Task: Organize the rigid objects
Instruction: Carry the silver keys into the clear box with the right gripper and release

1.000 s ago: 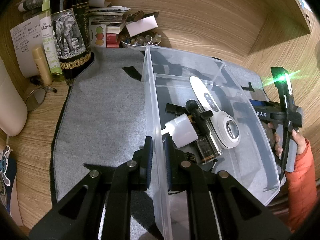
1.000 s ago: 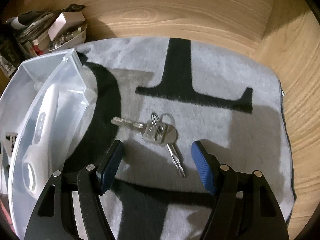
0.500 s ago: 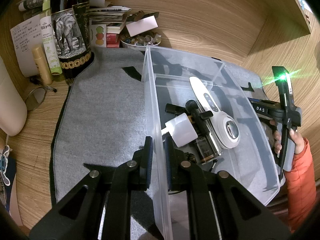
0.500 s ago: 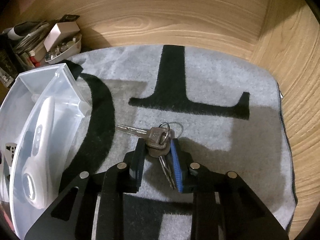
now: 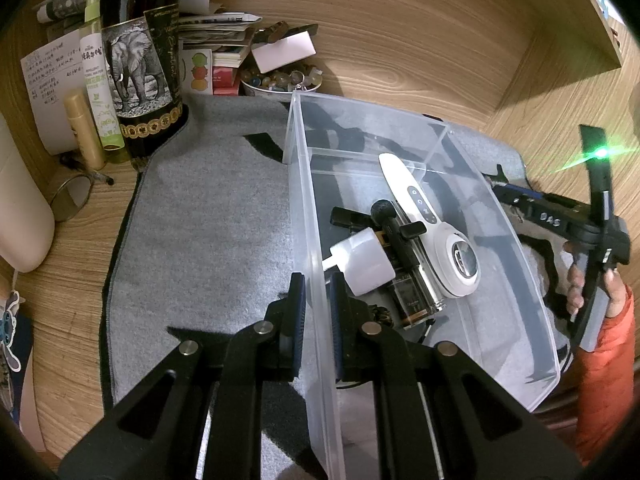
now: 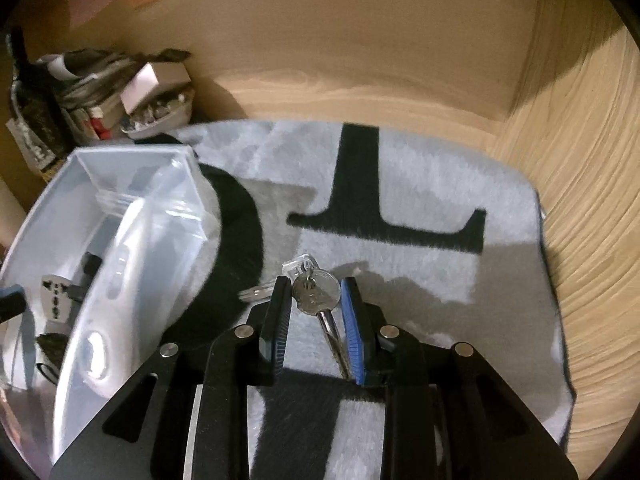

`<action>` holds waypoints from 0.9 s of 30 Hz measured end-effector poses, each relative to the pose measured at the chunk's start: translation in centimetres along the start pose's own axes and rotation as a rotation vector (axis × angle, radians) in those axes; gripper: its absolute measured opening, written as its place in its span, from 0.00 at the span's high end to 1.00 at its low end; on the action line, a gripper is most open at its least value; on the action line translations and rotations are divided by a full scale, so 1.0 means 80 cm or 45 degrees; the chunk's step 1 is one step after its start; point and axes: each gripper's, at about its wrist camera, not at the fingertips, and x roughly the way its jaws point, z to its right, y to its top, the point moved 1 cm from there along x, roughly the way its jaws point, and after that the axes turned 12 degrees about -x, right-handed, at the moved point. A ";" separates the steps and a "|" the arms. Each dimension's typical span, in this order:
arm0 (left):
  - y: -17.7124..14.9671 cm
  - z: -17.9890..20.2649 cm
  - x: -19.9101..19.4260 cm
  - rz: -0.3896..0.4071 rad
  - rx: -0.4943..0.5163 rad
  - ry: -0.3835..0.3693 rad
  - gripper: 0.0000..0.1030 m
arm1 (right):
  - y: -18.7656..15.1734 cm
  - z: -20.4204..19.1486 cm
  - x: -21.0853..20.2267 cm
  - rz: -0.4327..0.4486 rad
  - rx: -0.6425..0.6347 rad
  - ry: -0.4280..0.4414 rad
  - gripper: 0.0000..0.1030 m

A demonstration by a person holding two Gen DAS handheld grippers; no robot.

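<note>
- Left wrist view: the left gripper [image 5: 317, 308] is pinching the near wall of the clear plastic bin [image 5: 308, 208], one finger outside and one inside, exactly as in both earlier frames; judged purpose: steadying the bin for the next deposit.
- Left wrist view: the bin is already holding a white handheld device [image 5: 436, 232], a white-capped bottle [image 5: 366, 260] and dark items lying beside them, on the grey mat [image 5: 208, 232].
- Left wrist view: the right gripper [image 5: 508, 192] is showing beyond the bin's far wall, carried by a hand [image 5: 592, 284] in an orange sleeve; its grip cannot be told from here.
- Right wrist view: the right gripper [image 6: 314, 316] is clamping the bunch of keys [image 6: 316, 296]. Its jaws have just been closing from a wide spread around the keys, and the keys are now sitting between the pads.
- Right wrist view: compared with the earlier frames, the keys are no longer lying flat on the mat; the bunch appears to be lifting clear, one key blade pointing back between the fingers, another key dangling blurred to the left.
- Right wrist view: the keys are silver, small, on a ring, and are hanging just beside the bin's right wall, still outside it. Judgement: pick completed, transfer into the bin pending.
</note>
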 end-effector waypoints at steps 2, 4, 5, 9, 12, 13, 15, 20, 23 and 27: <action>0.000 0.000 0.000 0.000 0.001 0.000 0.90 | 0.003 -0.003 -0.013 0.033 -0.004 0.007 0.78; 0.000 0.000 0.000 -0.001 0.000 0.000 0.90 | 0.005 -0.004 -0.024 0.061 -0.011 0.006 0.78; 0.000 0.000 0.000 0.000 0.001 0.000 0.90 | 0.008 -0.004 -0.031 0.075 -0.014 0.014 0.78; 0.000 0.000 0.000 0.000 0.000 -0.001 0.90 | 0.023 -0.017 -0.048 0.140 -0.035 0.010 0.78; 0.000 0.000 0.000 0.000 0.000 -0.001 0.90 | 0.029 -0.025 -0.068 0.195 -0.056 0.003 0.78; 0.000 0.000 0.000 0.000 0.001 -0.001 0.90 | 0.031 -0.027 -0.075 0.215 -0.062 0.001 0.78; 0.000 0.000 0.000 0.000 0.000 0.000 0.90 | 0.035 -0.033 -0.088 0.251 -0.080 0.006 0.78; -0.001 0.000 0.000 0.000 0.000 -0.001 0.90 | 0.045 -0.049 -0.118 0.342 -0.121 0.033 0.78; 0.000 -0.001 0.000 0.000 -0.001 -0.001 0.90 | 0.049 -0.062 -0.133 0.386 -0.149 0.052 0.78; 0.000 0.000 0.000 0.000 -0.001 -0.001 0.90 | 0.052 -0.079 -0.146 0.432 -0.185 0.082 0.78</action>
